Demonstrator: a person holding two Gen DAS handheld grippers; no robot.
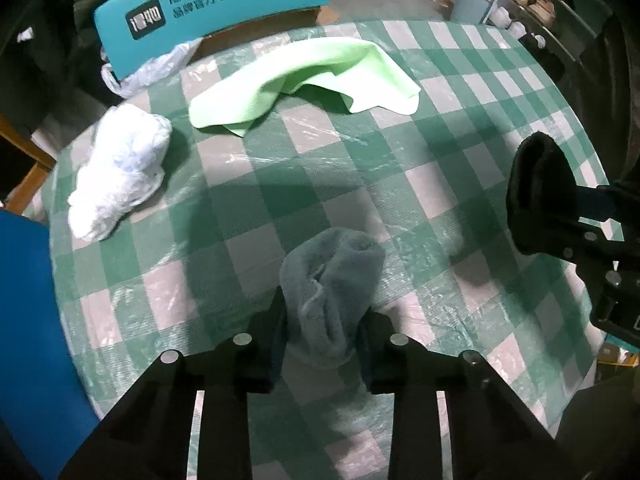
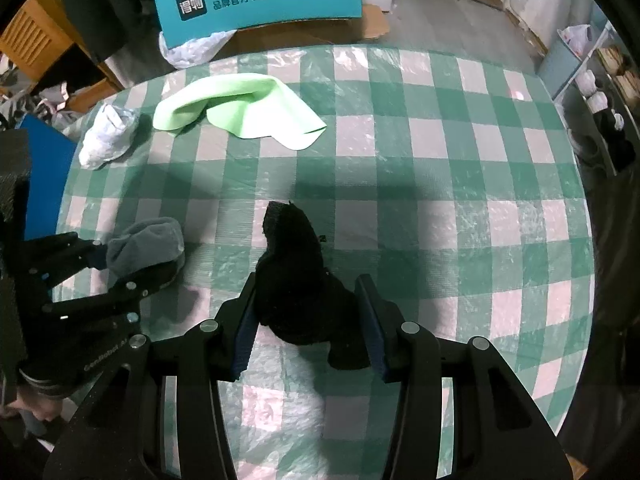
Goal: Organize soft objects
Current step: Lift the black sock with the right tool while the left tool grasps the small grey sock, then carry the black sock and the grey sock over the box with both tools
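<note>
- Landmark: green cloth (image 1: 304, 80), lying loosely draped at the far side of the checked table (image 1: 460, 128).
- Left gripper (image 1: 322, 344): jaws drawn in and clamped on the grey sock (image 1: 332, 280). Sock sits well nearer the camera than the green cloth; its toe end bulges up beyond the pads. Right wrist view confirms the grip.
- Right gripper (image 2: 310, 320): jaws partly apart w/ the black sock (image 2: 294, 276) bunched between them. Left pad presses the fabric; contact on the right pad looks likely but is dark. Judged: held. Black sock also sits near-side of the green cloth, to the right of the grey one.
- White bundle (image 1: 120, 176): crumpled, left of the green cloth and just beside it, apart from both grippers. Material unclear, soft and plastic-like.
- Teal box (image 1: 208, 12): behind the green cloth, beyond the table edge; a clear plastic bag (image 1: 148, 72) lies at its foot.
- Progress (judged): early. Both socks gripped, neither yet placed or paired. No sorted pile visible.
- Left to do (judged): bring the socks together or set them down in order; straighten or fold the green cloth; deal w/ the white bundle.
- Risk (judged): soft fabric may slip from the wider right-hand grip.
</note>
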